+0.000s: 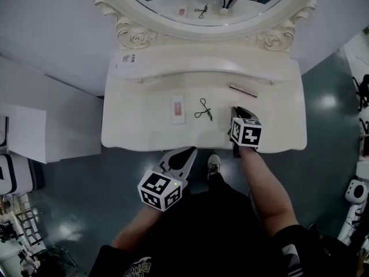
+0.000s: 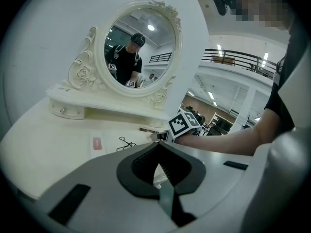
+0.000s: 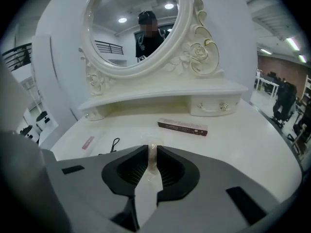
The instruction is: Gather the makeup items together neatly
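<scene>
On the white vanity top point(image 1: 138, 128) lie a flat white packet with a red label point(image 1: 177, 108), a black eyelash curler point(image 1: 203, 109) and a long brown box point(image 1: 243, 90). My right gripper point(image 1: 238, 112) rests low over the top at the front right, just below the brown box. In the right gripper view its jaws point(image 3: 151, 149) are shut on a small clear-wrapped item point(image 3: 151, 141); the brown box point(image 3: 182, 126) lies ahead. My left gripper point(image 1: 188, 152) hangs off the table's front edge, shut point(image 2: 158, 147) with nothing in it.
An oval mirror point(image 1: 202, 4) in a carved frame stands at the back on a raised shelf with small drawers point(image 3: 221, 106). Grey floor lies around the table. The person's foot point(image 1: 214, 165) is under the front edge.
</scene>
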A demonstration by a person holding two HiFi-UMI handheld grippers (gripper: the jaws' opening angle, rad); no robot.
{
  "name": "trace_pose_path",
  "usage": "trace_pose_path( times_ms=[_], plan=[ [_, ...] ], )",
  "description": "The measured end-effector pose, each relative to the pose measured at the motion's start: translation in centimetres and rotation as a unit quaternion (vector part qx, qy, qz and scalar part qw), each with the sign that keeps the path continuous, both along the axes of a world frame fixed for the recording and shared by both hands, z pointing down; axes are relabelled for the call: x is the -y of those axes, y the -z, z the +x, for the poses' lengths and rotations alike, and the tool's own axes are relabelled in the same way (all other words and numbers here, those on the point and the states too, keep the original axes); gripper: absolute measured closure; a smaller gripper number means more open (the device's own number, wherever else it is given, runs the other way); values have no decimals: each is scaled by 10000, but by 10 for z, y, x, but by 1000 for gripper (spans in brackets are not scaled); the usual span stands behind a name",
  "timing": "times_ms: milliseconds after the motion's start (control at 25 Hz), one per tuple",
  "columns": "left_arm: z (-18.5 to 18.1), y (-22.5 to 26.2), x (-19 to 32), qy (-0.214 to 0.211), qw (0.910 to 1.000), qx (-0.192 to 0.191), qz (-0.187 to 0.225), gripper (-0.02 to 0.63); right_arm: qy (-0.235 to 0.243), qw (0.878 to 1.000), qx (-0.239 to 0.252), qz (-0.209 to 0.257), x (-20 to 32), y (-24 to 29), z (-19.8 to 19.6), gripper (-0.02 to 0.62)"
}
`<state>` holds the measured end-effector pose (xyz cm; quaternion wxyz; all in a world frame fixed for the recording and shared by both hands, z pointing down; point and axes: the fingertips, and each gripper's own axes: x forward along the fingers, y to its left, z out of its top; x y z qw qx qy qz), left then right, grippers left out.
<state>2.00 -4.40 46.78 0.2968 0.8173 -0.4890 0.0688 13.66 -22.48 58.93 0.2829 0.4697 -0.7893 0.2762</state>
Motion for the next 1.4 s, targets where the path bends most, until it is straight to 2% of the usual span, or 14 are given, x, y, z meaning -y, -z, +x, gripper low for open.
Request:
trace_pose_path(
  times_ms=[200, 320, 600, 880, 1160, 1400],
  plan=[
    [-15, 0, -7, -51, 10000, 12, -22, 598, -698, 9973, 113, -210, -2, -11, -3, 522],
    [-24, -1, -11, -50, 10000, 12, -55, 598, -932, 9954, 42, -210, -1, -14, -4, 522],
    [-35, -5, -19, -93, 9999, 17, -97, 598, -879, 9959, -212, -47, 3, -15, -7, 517],
    [-41, -2, -26, -146, 9998, 37, -96, 598, -634, 9972, -361, 145, 8, -10, -17, 495],
    [-47, 0, -32, -200, 9998, 57, -43, 598, -732, 9968, -187, 275, 0, 0, -16, 454],
    [-46, 7, -37, -337, 9994, 22, 73, 598, -761, 9941, -19, 771, -19, 37, -14, 457]
  ],
)
